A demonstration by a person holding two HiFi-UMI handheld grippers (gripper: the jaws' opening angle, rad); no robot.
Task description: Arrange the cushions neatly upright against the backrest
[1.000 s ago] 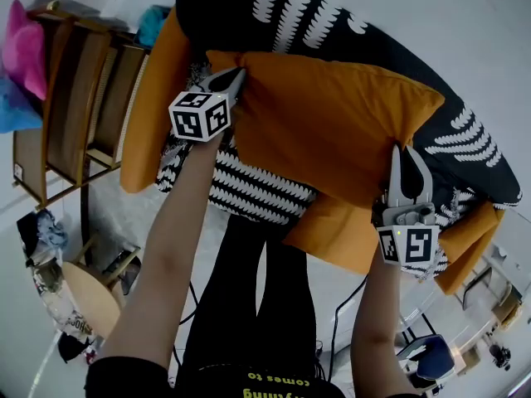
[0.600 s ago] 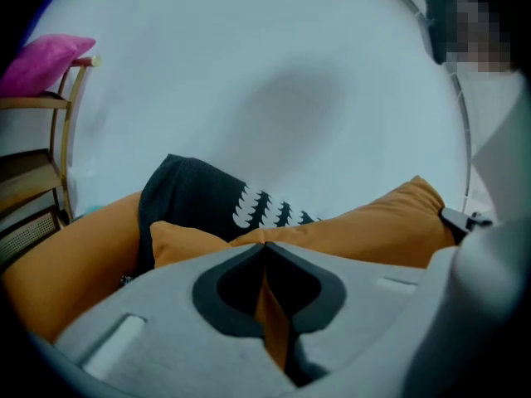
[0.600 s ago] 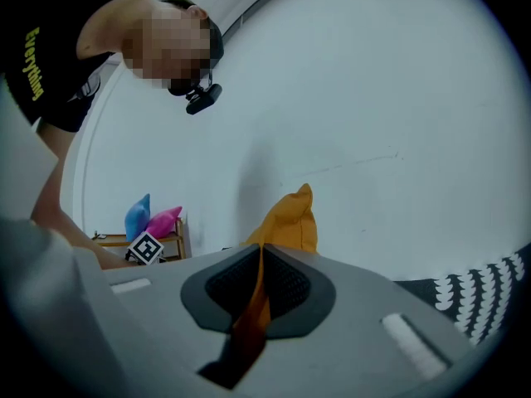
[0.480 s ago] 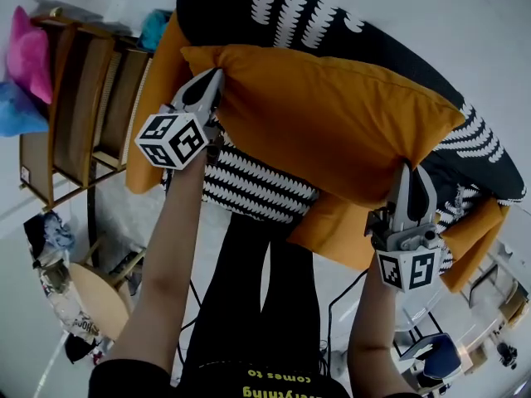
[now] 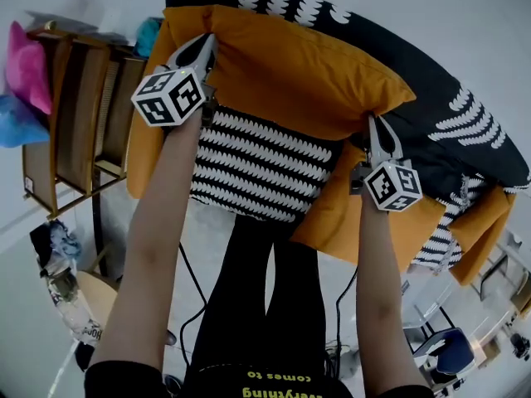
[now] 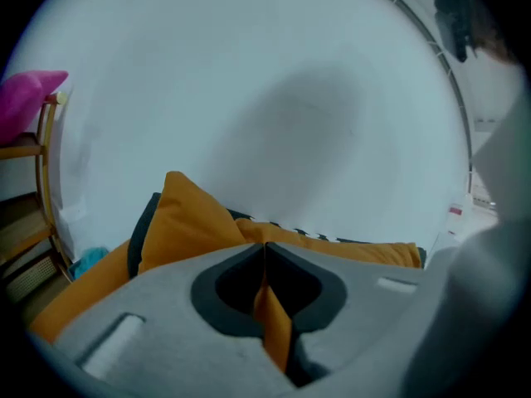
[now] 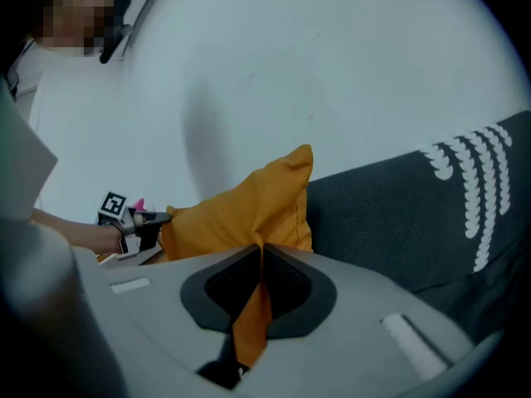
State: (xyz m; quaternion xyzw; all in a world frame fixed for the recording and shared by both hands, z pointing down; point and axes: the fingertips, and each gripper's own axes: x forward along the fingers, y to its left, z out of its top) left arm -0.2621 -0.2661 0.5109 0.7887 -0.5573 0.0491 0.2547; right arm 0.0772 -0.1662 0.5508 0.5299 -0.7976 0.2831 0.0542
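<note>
Both grippers are clamped on one large orange cushion (image 5: 307,69), each pinching only a thin fold of its cover. Left gripper (image 5: 204,46) has the cushion's upper left corner. In the left gripper view its jaws are pressed together with a strip of orange cloth squeezed between them. Right gripper (image 5: 375,124) has the lower right edge, and the right gripper view shows the same: jaws closed on a tongue of orange fabric.

The cushion hangs stretched between them on a slant. It is in front of the dark backrest (image 5: 448,81) with its white leaf print, and over a black-and-white striped cushion (image 5: 257,160) lying on the seat. A second orange cushion (image 5: 143,152) sits at the sofa's left end, and a third orange cushion (image 5: 390,230) lies lower right.

The weak point, as I judge it, is the grip. Only cloth is held, not stuffing, so the cover could slide out of either pinch. The cushion would then swing down onto the striped one. Set down slanted like this, it would likely flop forward rather than stand. Its left corner is close to the second orange cushion and could knock it askew.
</note>
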